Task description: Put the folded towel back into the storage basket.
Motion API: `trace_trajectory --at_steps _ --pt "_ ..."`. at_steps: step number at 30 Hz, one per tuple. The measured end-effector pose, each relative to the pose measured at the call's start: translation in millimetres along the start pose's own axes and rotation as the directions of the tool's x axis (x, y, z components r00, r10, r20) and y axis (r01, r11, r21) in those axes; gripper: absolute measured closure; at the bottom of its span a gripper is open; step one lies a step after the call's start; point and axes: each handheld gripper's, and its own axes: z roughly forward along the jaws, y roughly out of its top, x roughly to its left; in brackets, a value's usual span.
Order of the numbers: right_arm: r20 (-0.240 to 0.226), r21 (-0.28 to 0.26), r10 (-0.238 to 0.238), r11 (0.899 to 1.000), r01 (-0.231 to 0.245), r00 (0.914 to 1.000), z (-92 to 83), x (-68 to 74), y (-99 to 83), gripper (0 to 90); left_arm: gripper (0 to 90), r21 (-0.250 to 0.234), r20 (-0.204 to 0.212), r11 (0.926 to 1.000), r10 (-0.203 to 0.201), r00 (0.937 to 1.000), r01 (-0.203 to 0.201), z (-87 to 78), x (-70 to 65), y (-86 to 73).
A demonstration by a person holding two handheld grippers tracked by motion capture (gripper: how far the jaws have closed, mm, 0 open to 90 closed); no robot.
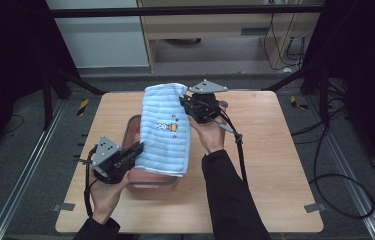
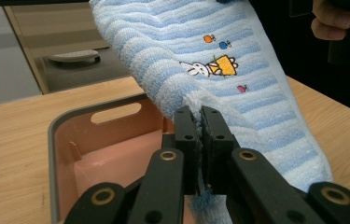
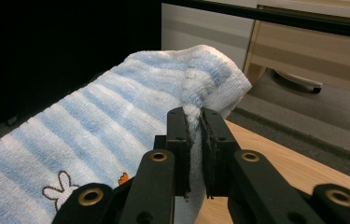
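A light blue striped towel with a small rabbit picture is held up off the table, stretched between both grippers over a pink basin. My left gripper is shut on the towel's near left edge; in the left gripper view its jaws pinch the terry edge above the basin. My right gripper is shut on the far right corner; in the right gripper view the cloth bunches between its jaws. The towel hides most of the basin.
The wooden table has bare room on its right half and along the front edge. Black cables trail from the grippers. Beyond the far table edge stand a cabinet and black frame legs.
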Motion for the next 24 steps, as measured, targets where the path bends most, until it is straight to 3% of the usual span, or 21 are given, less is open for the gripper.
trace_trajectory --at_steps 16,24 --pt "-0.026 0.022 0.001 1.000 0.000 0.9997 35.2 12.0 -5.7 83.0 86.0 0.023 -0.061 0.9995 -0.022 0.9979 0.023 -0.9 22.1 -10.5" --pt "-0.032 0.038 -0.004 0.999 0.005 0.9995 49.2 15.9 -10.8 83.0 86.0 0.056 -0.079 0.9980 -0.023 0.9966 0.027 7.0 27.2 -19.0"
